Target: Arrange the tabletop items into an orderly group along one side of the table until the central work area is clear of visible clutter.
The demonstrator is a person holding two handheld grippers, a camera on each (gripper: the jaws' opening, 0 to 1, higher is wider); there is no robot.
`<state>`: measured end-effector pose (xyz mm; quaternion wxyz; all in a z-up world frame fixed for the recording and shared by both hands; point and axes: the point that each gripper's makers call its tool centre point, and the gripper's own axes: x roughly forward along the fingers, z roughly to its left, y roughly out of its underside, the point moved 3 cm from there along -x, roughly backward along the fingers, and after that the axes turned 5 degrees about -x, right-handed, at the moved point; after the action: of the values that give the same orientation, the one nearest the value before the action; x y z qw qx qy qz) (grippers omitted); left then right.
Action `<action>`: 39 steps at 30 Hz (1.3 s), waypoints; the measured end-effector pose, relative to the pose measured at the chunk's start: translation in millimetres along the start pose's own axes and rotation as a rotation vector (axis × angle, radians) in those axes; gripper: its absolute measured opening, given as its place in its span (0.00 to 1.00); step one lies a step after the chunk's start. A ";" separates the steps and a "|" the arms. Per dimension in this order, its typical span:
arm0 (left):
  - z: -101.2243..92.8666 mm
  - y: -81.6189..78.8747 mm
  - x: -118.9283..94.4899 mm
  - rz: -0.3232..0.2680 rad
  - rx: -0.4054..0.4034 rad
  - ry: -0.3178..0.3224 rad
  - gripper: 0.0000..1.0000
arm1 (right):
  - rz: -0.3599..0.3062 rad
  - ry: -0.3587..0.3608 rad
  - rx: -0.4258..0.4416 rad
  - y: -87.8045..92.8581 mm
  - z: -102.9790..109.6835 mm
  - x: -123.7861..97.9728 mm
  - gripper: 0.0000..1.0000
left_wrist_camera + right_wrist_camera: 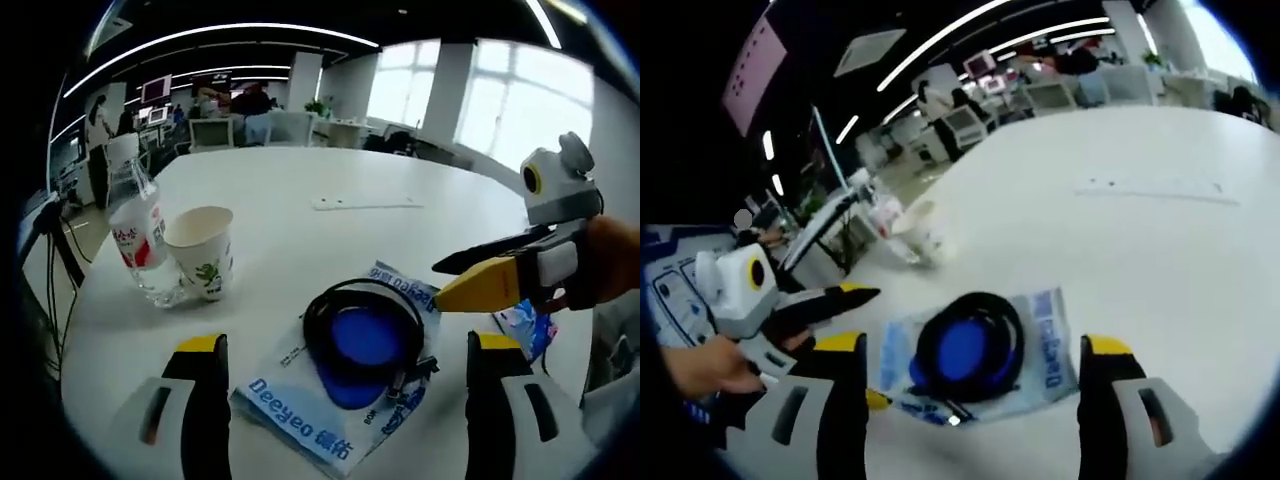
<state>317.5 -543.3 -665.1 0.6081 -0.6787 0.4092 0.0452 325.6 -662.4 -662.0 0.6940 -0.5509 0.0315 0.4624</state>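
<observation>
We see a smooth white round table (300, 200) carrying a flat, glossy blue-and-white packet (330, 400) printed "Deeyeo", which lies at 6 o'clock in the left gripper view, between that view's own jaws. On the packet rests a coiled black cable (365, 330) ringing a round blue disc (362, 340). At 9 o'clock stand a clear, ribbed plastic bottle (138, 240) with a red-and-white label and, touching it, a white paper cup (203, 250) with a green print; we cannot tell what either container holds. A thin white strip (365, 203) lies flat near 12 o'clock. The left gripper (345, 390) stands wide apart with yellow-tipped black jaws and holds nothing. The right gripper (470, 280) enters from 3 o'clock, its jaws close together and just beside the packet; a small blue wrapper (525, 325) lies beneath it. The right gripper view shows the same packet (1040, 345) and cable (970, 345) at 6 o'clock, with the right gripper (975, 390) wide apart and empty, and the left gripper (855, 295) entering at 9 o'clock, held by a hand (700, 365). The cup (925, 238) and bottle (885, 215) sit at 11 o'clock there.
</observation>
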 end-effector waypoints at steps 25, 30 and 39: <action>16.7 0.8 36.2 0.036 -0.052 -0.044 0.99 | 0.017 0.056 0.002 0.3 -8.1 22.9 0.61; 14.1 4.8 43.9 0.059 -0.025 -0.037 0.97 | 0.043 0.085 -0.023 2.6 -14.0 30.3 0.57; 17.6 18.5 54.2 0.119 0.029 -0.065 0.86 | 0.096 0.094 -0.087 10.2 -15.5 41.1 0.41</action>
<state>349.7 -553.9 -714.5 0.6269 -0.6427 0.4294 0.0972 349.3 -650.1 -698.3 0.6442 -0.5994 0.0704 0.4699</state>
